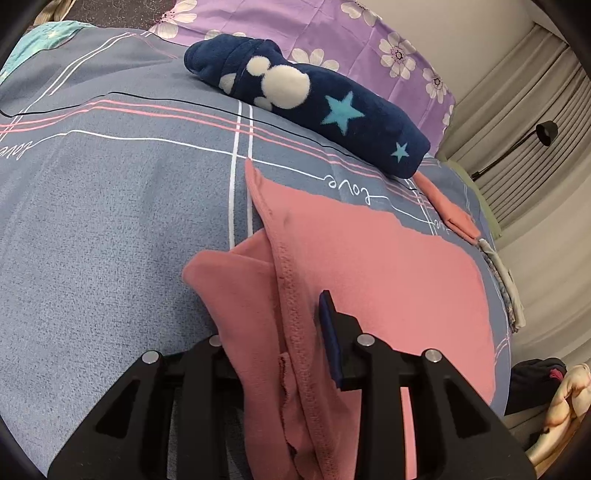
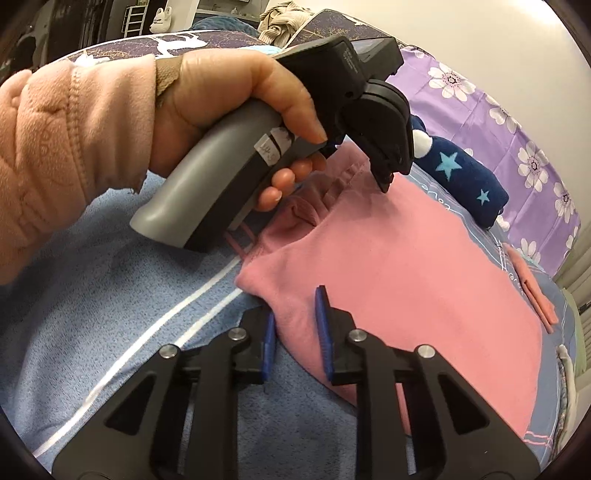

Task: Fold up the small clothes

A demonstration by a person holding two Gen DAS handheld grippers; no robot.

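Note:
A pink garment [image 1: 388, 266] lies flat on the blue-grey bedspread [image 1: 110, 206]. My left gripper [image 1: 291, 332] has the garment's hemmed edge bunched between its jaws; only the right pad [image 1: 328, 332] shows, the left one is hidden under cloth. In the right wrist view the left gripper [image 2: 384, 181] is held by a hand at the garment's [image 2: 424, 266] far corner. My right gripper [image 2: 295, 332] stands with its blue pads [image 2: 321, 325] apart around the garment's near corner, not pressing it.
A folded navy fleece piece with stars [image 1: 317, 107] lies at the back, also in the right wrist view [image 2: 461, 173]. A small folded pink item [image 1: 450, 210] and pale folded cloth [image 1: 506, 284] lie at the right edge. A purple flowered sheet [image 1: 332, 33] lies behind.

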